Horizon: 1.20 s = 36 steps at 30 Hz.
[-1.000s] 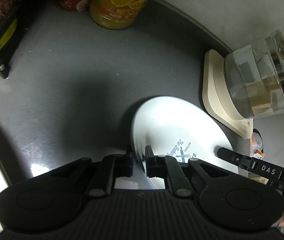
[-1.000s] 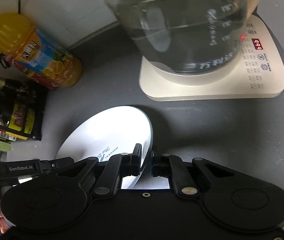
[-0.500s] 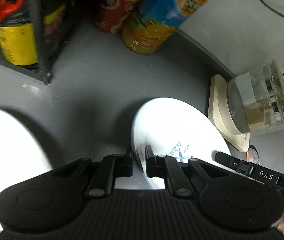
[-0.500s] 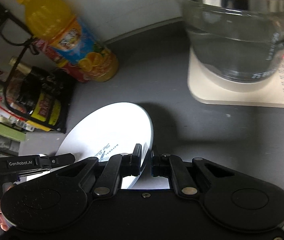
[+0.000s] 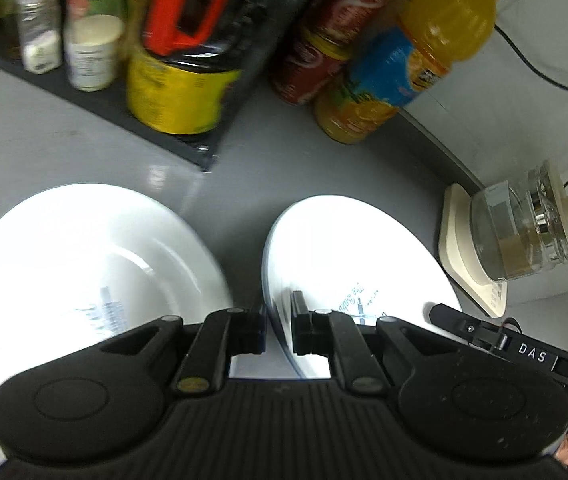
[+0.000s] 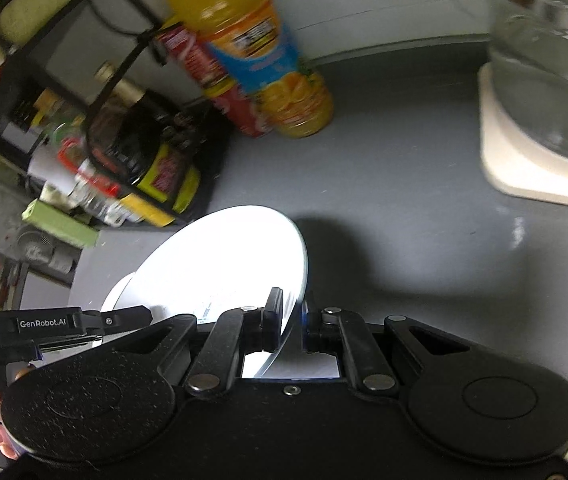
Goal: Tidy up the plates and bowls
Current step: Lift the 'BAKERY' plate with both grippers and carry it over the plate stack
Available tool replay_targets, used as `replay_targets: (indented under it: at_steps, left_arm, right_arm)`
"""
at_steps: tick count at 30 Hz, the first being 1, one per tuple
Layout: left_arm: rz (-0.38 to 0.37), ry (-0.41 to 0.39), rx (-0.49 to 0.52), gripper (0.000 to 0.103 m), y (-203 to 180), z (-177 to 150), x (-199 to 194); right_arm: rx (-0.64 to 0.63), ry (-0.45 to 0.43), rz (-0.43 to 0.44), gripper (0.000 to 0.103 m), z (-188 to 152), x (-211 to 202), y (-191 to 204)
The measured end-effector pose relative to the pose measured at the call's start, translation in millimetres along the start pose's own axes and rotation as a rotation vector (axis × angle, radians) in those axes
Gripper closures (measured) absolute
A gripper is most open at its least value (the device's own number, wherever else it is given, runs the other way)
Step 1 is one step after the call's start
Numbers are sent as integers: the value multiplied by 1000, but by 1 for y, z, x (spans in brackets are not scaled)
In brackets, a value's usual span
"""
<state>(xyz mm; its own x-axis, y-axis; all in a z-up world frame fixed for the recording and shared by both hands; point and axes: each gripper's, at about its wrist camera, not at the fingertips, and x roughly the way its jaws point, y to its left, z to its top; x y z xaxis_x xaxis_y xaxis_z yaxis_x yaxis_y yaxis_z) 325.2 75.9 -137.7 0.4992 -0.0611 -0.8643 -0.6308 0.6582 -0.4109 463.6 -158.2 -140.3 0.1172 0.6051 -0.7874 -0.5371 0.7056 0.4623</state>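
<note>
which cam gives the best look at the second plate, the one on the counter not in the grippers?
Left wrist. The plate on the counter is almost fully in frame there, left of the held plate, though overexposed. The right wrist view shows only a white sliver of it behind the held plate and the left gripper.

The right hand-held gripper (image 6: 291,320) clamps a white plate's (image 6: 224,256) rim above the grey counter (image 6: 383,200).

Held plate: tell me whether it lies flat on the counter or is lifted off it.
Lifted. The plate is pinched at opposite rims by the left gripper and right gripper, casting a shadow on the counter.
</note>
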Motion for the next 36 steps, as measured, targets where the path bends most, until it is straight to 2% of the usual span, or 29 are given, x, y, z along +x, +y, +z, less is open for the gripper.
replay_targets:
  at_steps: [8, 17, 26, 36]
  left_arm:
    - [37, -39, -45, 94, 32, -20, -32]
    - [72, -56, -114, 94, 71, -45, -50]
    - [78, -60, -193, 94, 108, -65, -53]
    - [83, -67, -243, 94, 125, -70, -48]
  right_arm:
    - [-46, 25, 53, 94, -19, 8, 29]
    - [-104, 68, 75, 94, -37, 24, 54]
    - [-159, 114, 72, 94, -45, 38, 75]
    - [-205, 135, 54, 93, -49, 48, 92]
